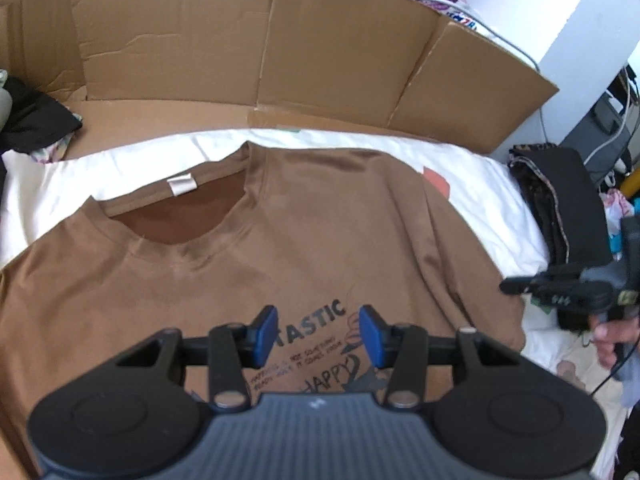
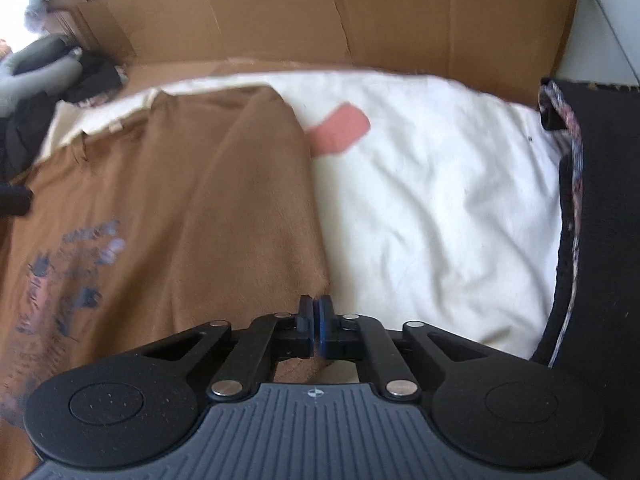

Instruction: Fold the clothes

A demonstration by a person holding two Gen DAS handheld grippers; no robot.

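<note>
The left gripper [image 1: 318, 332] hangs over the printed chest of the brown cotton T-shirt [image 1: 280, 240], its blue-padded fingers [image 1: 266, 326] spread. The shirt lies face up on the white sheet [image 2: 432, 208], collar toward the brown cardboard wall [image 1: 248, 40], long axis running away from the cameras. The right gripper [image 2: 318, 312] has its fingers pressed together at the shirt's right edge; whether they pinch cloth I cannot tell.

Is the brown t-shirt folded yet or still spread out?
Mostly spread: the brown t-shirt lies front-up, collar and print showing. Right gripper is shut at its side edge.

Brown T-shirt [image 1: 304, 240] under spread fingers [image 1: 266, 326]
</note>
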